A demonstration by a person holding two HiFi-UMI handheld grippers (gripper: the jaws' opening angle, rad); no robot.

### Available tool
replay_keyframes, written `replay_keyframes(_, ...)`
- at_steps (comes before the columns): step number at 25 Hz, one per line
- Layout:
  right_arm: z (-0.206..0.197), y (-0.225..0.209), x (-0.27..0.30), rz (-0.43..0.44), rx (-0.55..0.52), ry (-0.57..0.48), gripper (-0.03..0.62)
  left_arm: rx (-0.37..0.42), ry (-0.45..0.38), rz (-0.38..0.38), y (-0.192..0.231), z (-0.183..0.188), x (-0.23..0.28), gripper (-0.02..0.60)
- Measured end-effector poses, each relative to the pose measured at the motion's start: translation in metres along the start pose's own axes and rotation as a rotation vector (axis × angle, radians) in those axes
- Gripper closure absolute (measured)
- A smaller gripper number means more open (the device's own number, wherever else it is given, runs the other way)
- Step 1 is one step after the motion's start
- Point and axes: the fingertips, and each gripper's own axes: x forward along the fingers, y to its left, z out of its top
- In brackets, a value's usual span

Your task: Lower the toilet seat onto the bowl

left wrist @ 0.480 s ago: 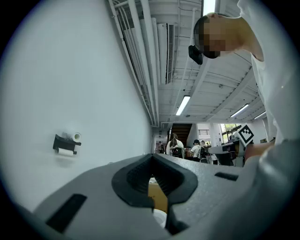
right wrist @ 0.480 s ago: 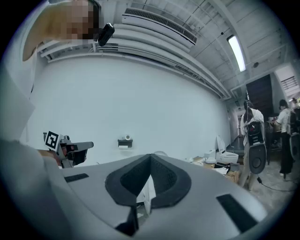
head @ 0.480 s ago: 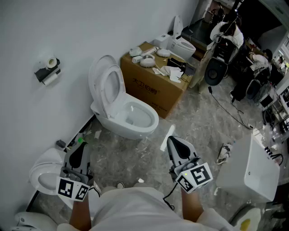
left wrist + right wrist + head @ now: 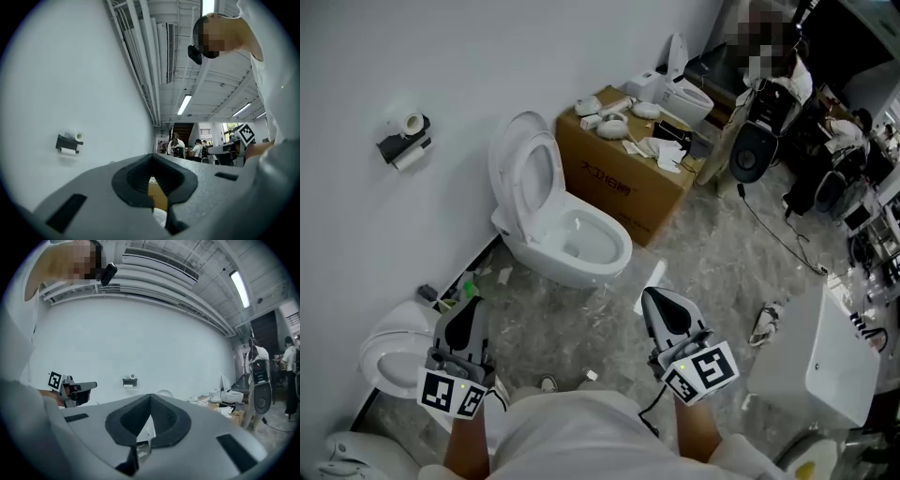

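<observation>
Both tools are closed and empty: left gripper (image 4: 470,307), right gripper (image 4: 653,297). The seat (image 4: 517,201) looks stiff, light, slick plastic; I'd hook its top edge.

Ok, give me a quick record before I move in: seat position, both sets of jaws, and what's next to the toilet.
toilet seat: raised, tilted back toward the wall
bowl: uncovered
left gripper: jaws together, empty, short of the toilet
right gripper: jaws together, empty, short of the toilet
cardboard box: just right of the bowl, clutter on top
second toilet: lower left, near the left gripper
status: seat not yet lowered
</observation>
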Motion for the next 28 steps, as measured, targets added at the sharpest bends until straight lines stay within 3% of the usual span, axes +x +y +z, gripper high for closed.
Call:
replay_keyframes(5,0.003,0.000,-0.003,0.023,0.014,-0.018,0.595,-0.005,0.004,0.000,-0.005,-0.002,-0.001,0.578)
replay_keyframes(9,0.007,-0.004,0.001,0.027,-0.073,0.001,0.595,-0.010,0.010,-0.006,-0.007,-0.005,0.001,0.578)
replay_keyframes(11,0.012,-0.004,0.004,0.042,-0.132,0.008,0.459,-0.011,0.012,-0.007,-0.009,-0.006,0.001,0.578)
replay_keyframes(13,0.018,-0.005,0.007,0.044,-0.193,0.008,0.435,-0.012,0.013,-0.007,-0.011,-0.008,0.001,0.578)
replay_keyframes(19,0.019,-0.008,0.010,0.056,-0.280,0.004,0.261,0.002,0.021,0.018,-0.018,-0.009,0.000,0.578)
replay_keyframes(28,-0.025,-0.030,0.011,0.083,-0.249,0.068,0.227,0.019,0.088,0.048,-0.036,-0.033,0.005,0.578)
